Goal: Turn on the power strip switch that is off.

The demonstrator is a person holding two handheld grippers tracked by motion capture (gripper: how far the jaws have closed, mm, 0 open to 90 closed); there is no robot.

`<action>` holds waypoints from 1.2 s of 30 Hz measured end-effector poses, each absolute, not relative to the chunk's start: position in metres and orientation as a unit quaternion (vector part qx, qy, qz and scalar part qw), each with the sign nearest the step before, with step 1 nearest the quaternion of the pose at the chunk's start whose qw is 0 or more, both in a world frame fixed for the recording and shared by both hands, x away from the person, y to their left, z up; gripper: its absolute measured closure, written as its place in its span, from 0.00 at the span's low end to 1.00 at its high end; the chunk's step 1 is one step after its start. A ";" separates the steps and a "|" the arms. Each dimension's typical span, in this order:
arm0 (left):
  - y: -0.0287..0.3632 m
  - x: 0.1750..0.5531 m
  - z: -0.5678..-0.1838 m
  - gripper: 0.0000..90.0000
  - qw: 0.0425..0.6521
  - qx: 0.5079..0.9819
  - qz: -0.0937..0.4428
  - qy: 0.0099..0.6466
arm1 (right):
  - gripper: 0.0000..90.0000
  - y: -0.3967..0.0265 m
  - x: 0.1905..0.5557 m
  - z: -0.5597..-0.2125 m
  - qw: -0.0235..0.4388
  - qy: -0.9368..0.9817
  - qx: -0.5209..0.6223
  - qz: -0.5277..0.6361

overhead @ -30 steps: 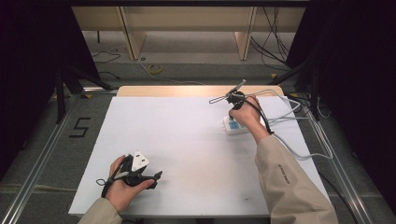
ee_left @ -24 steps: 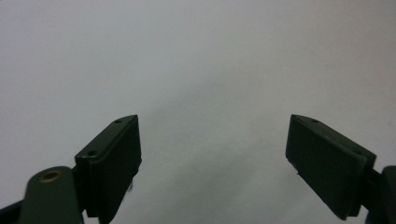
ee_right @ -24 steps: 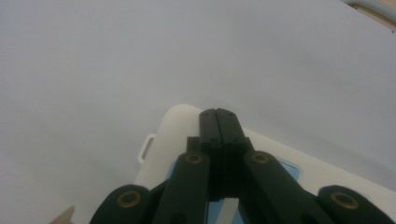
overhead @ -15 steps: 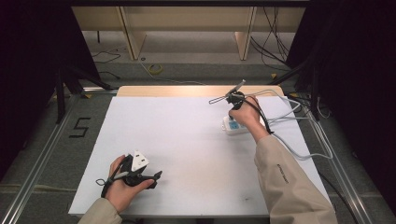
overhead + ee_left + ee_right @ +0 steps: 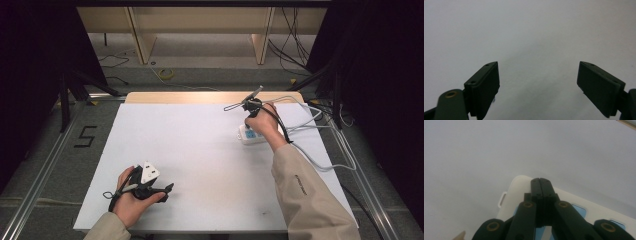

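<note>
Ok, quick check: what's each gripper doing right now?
Left gripper: open, nothing between its jaws, over the bare white table.
Right gripper: shut, holding nothing, tips over the white power strip.

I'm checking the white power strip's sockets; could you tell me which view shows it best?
The right gripper view: the power strip lies close under the shut right gripper, blue sockets visible. The high view shows it small and partly covered by the right hand.

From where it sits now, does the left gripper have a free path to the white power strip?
Probably yes, but only with a long reach. The left gripper rests open at the near left; the white power strip lies across bare table, though the shut right gripper sits over it.
</note>
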State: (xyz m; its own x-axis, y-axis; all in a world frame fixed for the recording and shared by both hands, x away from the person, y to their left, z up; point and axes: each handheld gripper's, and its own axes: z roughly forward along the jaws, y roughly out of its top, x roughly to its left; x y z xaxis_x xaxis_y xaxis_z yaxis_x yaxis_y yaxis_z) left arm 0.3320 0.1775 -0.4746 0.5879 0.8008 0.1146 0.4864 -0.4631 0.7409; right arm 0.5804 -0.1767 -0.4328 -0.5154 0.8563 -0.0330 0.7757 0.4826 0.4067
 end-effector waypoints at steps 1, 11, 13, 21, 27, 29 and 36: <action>0.177 0.332 -0.475 0.20 0.341 0.824 0.231 0.390 | 1.00 -0.177 0.581 -0.433 0.115 0.853 0.479 0.174; 0.176 0.332 -0.475 0.20 0.340 0.824 0.229 0.390 | 1.00 -0.178 0.580 -0.434 0.116 0.852 0.479 0.176; 0.176 0.332 -0.475 0.20 0.340 0.825 0.229 0.389 | 1.00 -0.178 0.580 -0.434 0.117 0.852 0.479 0.177; 0.176 0.332 -0.475 0.20 0.340 0.825 0.230 0.389 | 1.00 -0.180 0.580 -0.435 0.112 0.847 0.485 0.184; 0.176 0.332 -0.475 0.20 0.340 0.824 0.230 0.390 | 1.00 -0.180 0.579 -0.435 0.114 0.848 0.484 0.185; 0.176 0.332 -0.475 0.20 0.340 0.824 0.229 0.390 | 1.00 -0.180 0.579 -0.435 0.114 0.847 0.485 0.186; 0.176 0.332 -0.475 0.20 0.340 0.825 0.230 0.389 | 1.00 -0.185 0.578 -0.437 0.108 0.839 0.493 0.204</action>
State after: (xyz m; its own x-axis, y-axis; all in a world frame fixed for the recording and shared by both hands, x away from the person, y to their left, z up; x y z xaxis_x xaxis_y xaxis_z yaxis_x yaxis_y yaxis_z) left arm 0.3316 0.1762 -0.4749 0.5915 0.7981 0.1148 0.4858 -0.4664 0.7393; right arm 0.5778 -0.1847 -0.4366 -0.4917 0.8705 0.0203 0.7828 0.4316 0.4482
